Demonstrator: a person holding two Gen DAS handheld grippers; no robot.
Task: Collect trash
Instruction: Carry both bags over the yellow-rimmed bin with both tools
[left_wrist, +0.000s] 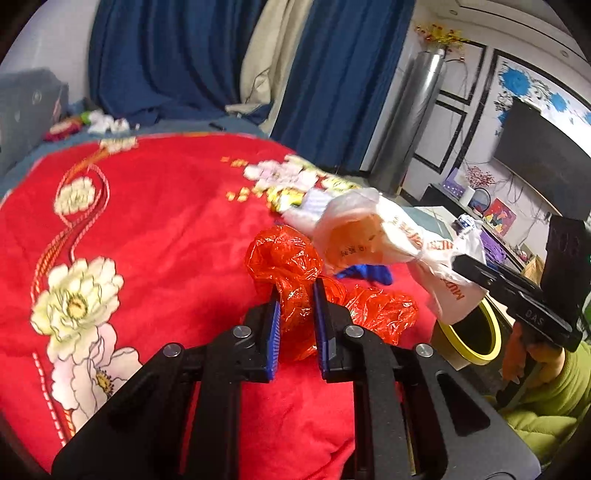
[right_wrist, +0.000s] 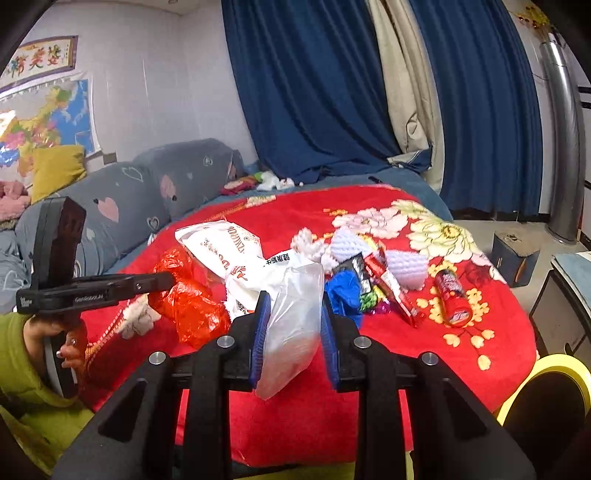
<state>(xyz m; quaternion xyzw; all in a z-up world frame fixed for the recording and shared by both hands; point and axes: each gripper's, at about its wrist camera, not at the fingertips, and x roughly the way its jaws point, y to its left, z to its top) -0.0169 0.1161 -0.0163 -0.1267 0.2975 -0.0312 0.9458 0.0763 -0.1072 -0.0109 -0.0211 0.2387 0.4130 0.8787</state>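
Observation:
My left gripper (left_wrist: 295, 295) is shut on a crumpled red plastic bag (left_wrist: 291, 266) that lies on the red floral blanket (left_wrist: 147, 240). It also shows in the right wrist view (right_wrist: 188, 299). My right gripper (right_wrist: 291, 314) is shut on a white plastic bag with orange print (right_wrist: 291, 317), lifted off the blanket; it shows in the left wrist view (left_wrist: 369, 236). A yellow-rimmed black trash bin (left_wrist: 472, 332) stands on the floor beside the bed; its rim shows in the right wrist view (right_wrist: 554, 373).
More litter lies on the blanket: a blue bag (right_wrist: 345, 291), snack wrappers (right_wrist: 388, 284), white foam pieces (right_wrist: 406, 269) and a red can (right_wrist: 452, 295). Blue curtains (right_wrist: 314, 92) hang behind. A grey bolster (right_wrist: 122, 214) lies at left. A TV (left_wrist: 546, 158) hangs on the right wall.

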